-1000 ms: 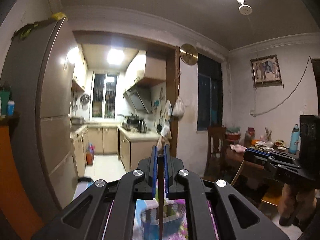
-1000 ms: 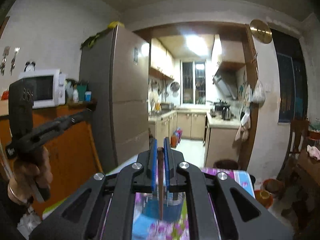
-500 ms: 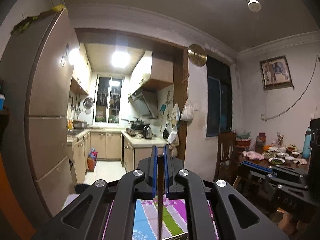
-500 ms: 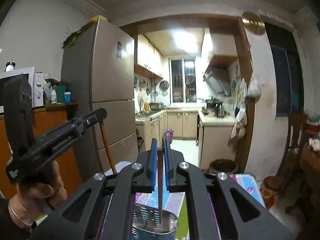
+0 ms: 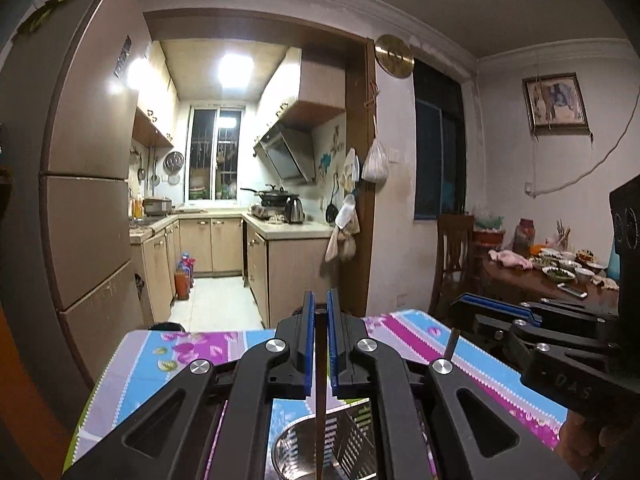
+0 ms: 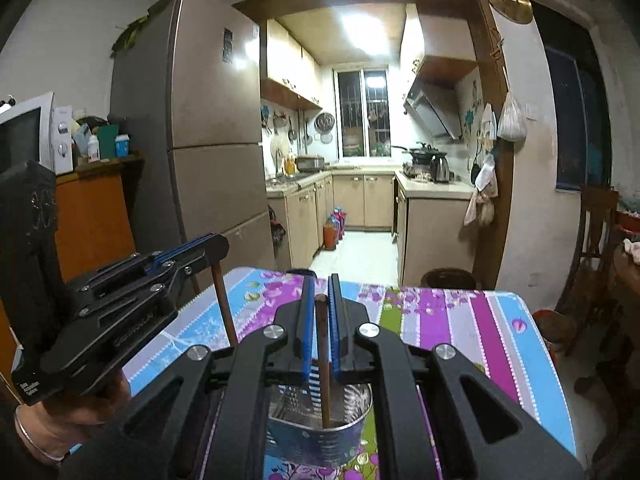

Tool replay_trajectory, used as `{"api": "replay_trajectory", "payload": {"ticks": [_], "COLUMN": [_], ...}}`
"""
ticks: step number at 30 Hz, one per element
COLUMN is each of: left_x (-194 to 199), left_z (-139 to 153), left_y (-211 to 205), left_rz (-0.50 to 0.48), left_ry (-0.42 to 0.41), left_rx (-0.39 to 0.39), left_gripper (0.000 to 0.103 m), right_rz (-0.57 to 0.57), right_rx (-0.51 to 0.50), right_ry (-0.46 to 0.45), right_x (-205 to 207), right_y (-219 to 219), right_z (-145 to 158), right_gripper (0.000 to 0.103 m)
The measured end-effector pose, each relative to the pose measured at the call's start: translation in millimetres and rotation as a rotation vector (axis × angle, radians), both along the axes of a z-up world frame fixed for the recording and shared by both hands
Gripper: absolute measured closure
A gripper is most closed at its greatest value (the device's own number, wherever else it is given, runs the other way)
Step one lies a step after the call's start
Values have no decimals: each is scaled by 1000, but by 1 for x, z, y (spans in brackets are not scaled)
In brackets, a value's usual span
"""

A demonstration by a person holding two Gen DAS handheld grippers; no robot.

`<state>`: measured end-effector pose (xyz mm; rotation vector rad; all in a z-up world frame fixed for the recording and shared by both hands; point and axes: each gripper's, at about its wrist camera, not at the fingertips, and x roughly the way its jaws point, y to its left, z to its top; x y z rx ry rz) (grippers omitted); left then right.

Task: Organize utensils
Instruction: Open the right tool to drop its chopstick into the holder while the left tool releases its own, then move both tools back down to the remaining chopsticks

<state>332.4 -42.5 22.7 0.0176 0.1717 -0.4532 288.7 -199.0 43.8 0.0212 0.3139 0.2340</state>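
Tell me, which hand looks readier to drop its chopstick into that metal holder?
Probably the right gripper: its chopstick already dips inside the metal holder. The left gripper holds its chopstick over the rim too, though less clearly inside.

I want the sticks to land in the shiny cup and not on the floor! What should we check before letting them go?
1. Right gripper is shut on its chopstick: ok.
2. Left gripper is shut on its own chopstick: ok.
3. Right chopstick's lower end is inside the metal holder: ok, it dips below the rim.
4. Left chopstick's tip is inside the holder: cannot tell, the tip runs off the bottom of the left view.
5. Holder stands upright on the flowered tablecloth: ok.
6. The two chopsticks are clear of each other: ok, in the right view they stand apart.
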Motion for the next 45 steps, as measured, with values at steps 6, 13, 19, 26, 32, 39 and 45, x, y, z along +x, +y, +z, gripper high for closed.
{"api": "replay_trajectory", "payload": {"ticks": [6,13,19,26,32,39,45], "left_x": [-9,-41,-137,-287,-364,-411,-429], "left_z": [1,35,61,25,-29,-113,-167], "left_y": [10,38,77,124,151,139,90], "left_rz": [16,25,87,213,238,230,87], "left_ry": [12,-32,-184,-309,-195,-55,41], "left_rx": [-23,-77,-27,89,80,110,251], "left_gripper": [95,95,69,19,5,5,32], "right_rz": [-10,-17,-8,-89,-185,-173,-68], "right_rx": [-14,14,-5,-136,-112,-197,-285], "right_ry": [-8,-130,-199,-164,6,87,87], "right_x": [-9,-63,-150,-277,-320,-352,-353], "right_y": [2,-19,-45,-62,-64,-3,48], "right_z": [5,47,59,5,-54,-125,-165], "right_gripper": [90,77,62,46,43,41,78]}}
